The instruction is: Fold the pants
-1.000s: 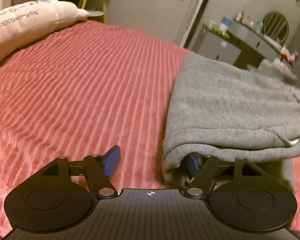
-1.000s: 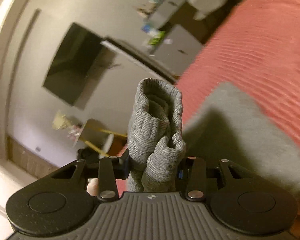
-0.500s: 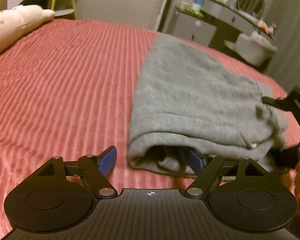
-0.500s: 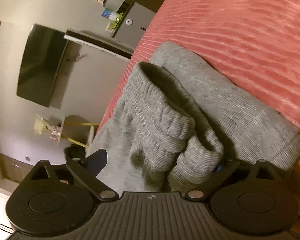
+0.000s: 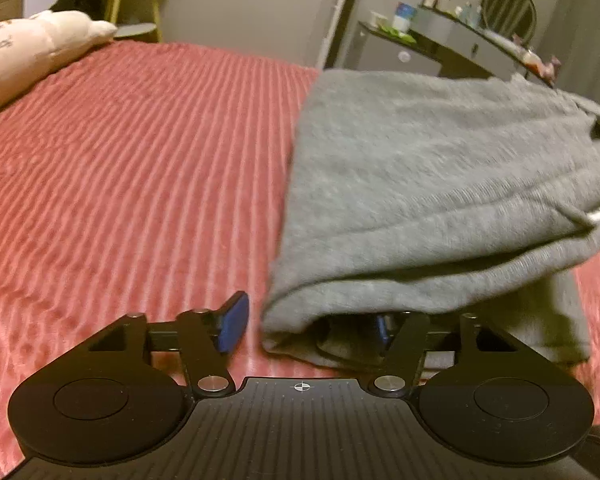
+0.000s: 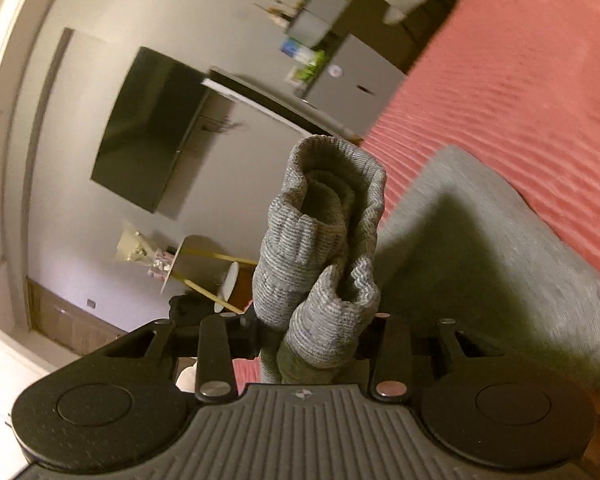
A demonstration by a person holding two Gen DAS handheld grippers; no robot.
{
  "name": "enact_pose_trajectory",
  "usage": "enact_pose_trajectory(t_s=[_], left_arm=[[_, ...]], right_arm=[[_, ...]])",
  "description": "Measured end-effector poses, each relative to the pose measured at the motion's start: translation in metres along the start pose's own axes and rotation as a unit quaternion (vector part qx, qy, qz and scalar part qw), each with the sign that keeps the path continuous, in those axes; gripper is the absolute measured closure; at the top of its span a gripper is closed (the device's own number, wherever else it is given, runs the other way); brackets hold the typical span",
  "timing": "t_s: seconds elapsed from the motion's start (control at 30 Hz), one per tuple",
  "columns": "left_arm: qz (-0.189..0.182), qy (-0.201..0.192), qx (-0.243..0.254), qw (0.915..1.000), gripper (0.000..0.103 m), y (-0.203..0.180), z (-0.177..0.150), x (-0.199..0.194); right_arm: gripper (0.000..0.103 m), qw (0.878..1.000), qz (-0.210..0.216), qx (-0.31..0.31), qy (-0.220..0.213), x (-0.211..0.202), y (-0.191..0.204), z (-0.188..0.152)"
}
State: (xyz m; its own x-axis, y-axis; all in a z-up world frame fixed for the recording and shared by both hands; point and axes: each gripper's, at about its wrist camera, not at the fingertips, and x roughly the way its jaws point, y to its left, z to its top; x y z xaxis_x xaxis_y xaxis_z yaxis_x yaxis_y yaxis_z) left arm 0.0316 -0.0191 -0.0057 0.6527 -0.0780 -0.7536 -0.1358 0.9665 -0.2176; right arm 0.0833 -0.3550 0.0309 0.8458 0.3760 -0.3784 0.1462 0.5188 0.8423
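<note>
- The grey pants lie folded in layers on the right part of the pink ribbed bedspread, their near edge drooping over the left gripper.
- That left gripper is spread wide: its left blue pad sits bare over the bedspread, while the right one is tucked under the near fold, gripping nothing.
- The right gripper is clamped tight on the bunched ribbed cuffs, which stick up between its fingers.
- A pale pillow rests at the far left of the bed.
- A dark TV hangs on the wall.
</note>
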Motion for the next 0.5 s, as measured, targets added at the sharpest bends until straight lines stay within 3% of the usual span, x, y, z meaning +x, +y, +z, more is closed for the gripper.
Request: enact_pose_trajectory(t_s=[0.07,0.13,0.23,0.5], left_arm=[[0.006,-0.007,-0.011,0.9999,0.052,0.004,0.002,-0.003],[0.021,-0.012,-0.027,0.9993,0.057,0.010,0.005,-0.005],[0.009,-0.002,-0.055,0.9984,0.063,0.020,0.007,-0.004],[0.021,-0.005,-0.018,0.9996,0.062,0.011,0.007,-0.005]], right_arm=[[0.064,1.000,-0.007,-0.005,0.000,-0.002,-0.002,0.002],[0.064,1.000,-0.015,0.001,0.002,-0.006,-0.008,-0.001],[0.064,1.000,-0.028,0.008,0.007,-0.011,-0.018,-0.005],[0.064,0.996,-0.079,-0.041,0.009,-0.015,-0.028,-0.008]])
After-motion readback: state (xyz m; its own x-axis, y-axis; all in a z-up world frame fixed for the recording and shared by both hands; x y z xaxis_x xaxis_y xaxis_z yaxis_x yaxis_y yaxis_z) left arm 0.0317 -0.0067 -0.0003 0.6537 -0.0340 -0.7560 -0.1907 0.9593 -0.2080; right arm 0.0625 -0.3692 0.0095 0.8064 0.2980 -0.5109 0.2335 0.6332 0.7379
